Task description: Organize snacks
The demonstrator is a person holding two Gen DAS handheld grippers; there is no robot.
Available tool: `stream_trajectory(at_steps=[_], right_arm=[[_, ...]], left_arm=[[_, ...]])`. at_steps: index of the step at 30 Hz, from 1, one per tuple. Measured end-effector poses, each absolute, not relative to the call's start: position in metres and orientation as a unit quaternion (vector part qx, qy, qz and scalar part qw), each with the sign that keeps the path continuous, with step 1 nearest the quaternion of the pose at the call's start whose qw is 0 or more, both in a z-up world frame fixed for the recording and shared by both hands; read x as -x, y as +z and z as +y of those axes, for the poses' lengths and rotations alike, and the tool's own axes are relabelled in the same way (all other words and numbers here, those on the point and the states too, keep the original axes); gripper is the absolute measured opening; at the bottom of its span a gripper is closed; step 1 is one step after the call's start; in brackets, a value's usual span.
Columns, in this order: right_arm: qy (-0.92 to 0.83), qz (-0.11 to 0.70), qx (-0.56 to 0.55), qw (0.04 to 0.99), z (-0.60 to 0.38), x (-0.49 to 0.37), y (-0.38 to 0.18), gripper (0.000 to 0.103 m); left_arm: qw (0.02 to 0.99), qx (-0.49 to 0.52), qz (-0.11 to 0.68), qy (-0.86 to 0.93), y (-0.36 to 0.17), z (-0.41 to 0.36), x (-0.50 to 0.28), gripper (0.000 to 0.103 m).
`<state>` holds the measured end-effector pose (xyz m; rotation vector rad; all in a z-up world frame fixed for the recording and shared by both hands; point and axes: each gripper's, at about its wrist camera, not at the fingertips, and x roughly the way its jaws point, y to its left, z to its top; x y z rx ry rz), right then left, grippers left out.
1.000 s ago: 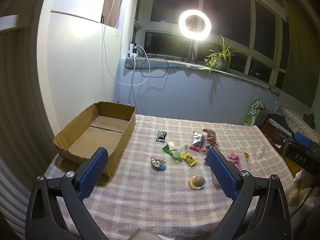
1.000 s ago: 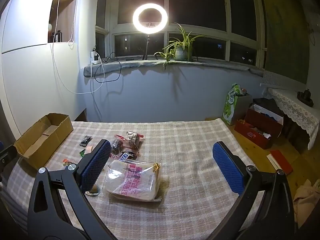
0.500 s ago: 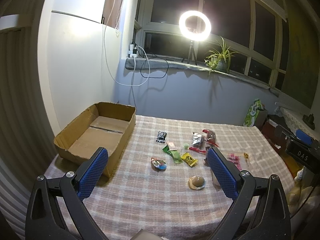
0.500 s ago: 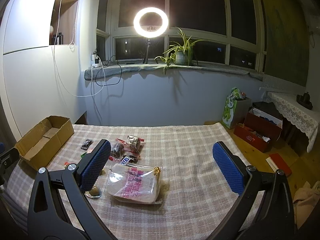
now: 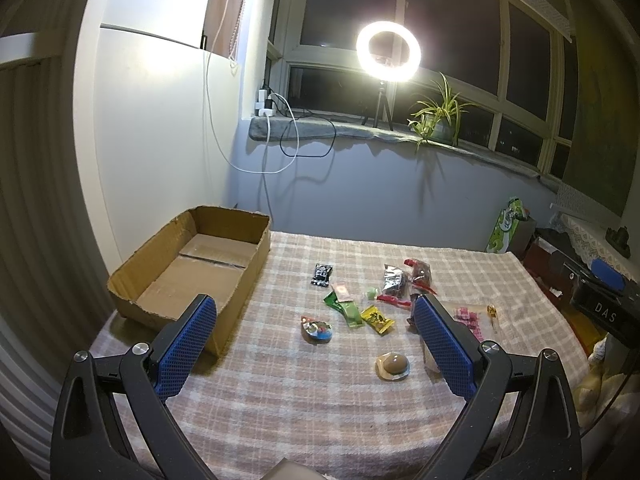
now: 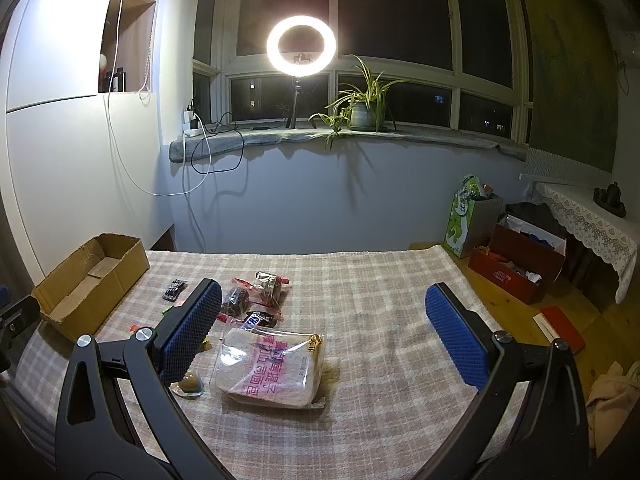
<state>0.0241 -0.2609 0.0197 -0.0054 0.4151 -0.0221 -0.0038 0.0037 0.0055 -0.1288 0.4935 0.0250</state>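
The left gripper (image 5: 314,322) hangs wide open and empty above the checked cloth (image 5: 304,408), and so does the right gripper (image 6: 324,312). Only the right view shows the clear bread bag (image 6: 270,366) whole, lying between its fingers; from the left it is mostly hidden behind a finger. Only the left view shows the yellow packet (image 5: 377,319) and green packet (image 5: 347,309) plainly, at twelve o'clock. The snacks lie loose mid-cloth. The cardboard box (image 5: 192,264) sits at ten o'clock, nothing in it.
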Motion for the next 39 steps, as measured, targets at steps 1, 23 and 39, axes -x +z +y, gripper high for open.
stream_trajectory(at_steps=[1,23,39], right_arm=[[-0.011,0.206,0.003,0.978,-0.261,-0.024,0.020,0.103],[-0.011,0.208,0.002,0.978,-0.261,-0.023,0.019,0.103],[-0.021,0.220,0.000,0.975,-0.268,-0.023,0.011,0.103]], left_arm=[[0.968,0.064,0.244,0.012,0.006,0.004,0.004,0.099],[0.968,0.064,0.243,0.012,0.005,0.003,0.004,0.099],[0.967,0.047,0.251,-0.001,0.001,-0.010,-0.004,0.099]])
